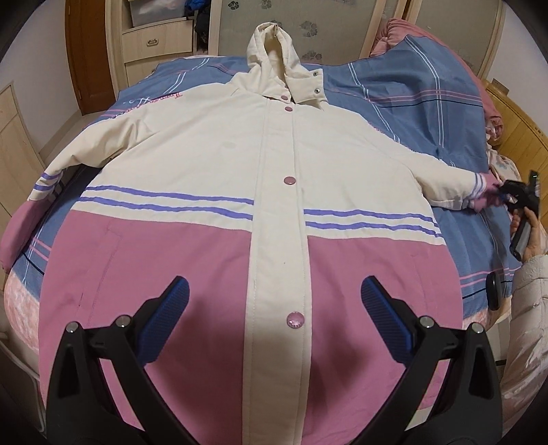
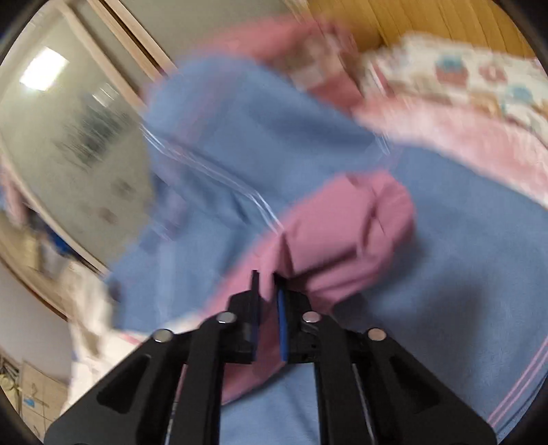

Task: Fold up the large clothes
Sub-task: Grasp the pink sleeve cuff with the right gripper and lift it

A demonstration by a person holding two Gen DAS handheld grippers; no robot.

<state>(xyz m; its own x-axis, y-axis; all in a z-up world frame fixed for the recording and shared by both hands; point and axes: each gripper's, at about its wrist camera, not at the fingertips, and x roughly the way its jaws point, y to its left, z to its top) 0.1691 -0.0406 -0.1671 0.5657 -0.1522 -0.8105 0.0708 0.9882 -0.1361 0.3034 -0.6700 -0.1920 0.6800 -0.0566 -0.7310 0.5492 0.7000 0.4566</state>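
- Two handheld grippers are seen over a hooded coat (image 1: 212, 143) that is spread front-up on a bed covered by a blue striped quilt (image 1: 404, 102).
- The coat is laid with its hood (image 1: 274, 51) toward the wardrobe doors (image 1: 308, 24) and its pink lower half toward the left wrist camera; the front placket is closed with pink snap buttons (image 1: 289, 180).
- The left gripper (image 1: 274, 297) is held above the pink hem area, its fingers spread wide apart, with blue ribbed pads (image 1: 383, 318) facing inward and nothing between them.
- The right gripper (image 1: 510, 195) is seen in the left wrist view at the end of the coat's sleeve on that side, gripped by the person's hand (image 1: 529, 236).
- In the blurred right wrist view, the right gripper (image 2: 267, 277) is shown with its fingers brought close together on the pink sleeve cuff (image 2: 342, 232), which is pinched between them.
- The cuff is seen bunched over the blue quilt.
- A pink blanket (image 2: 462, 130) and a floral pillow (image 2: 479, 72) are seen beyond the quilt, near a wooden headboard (image 1: 524, 143).
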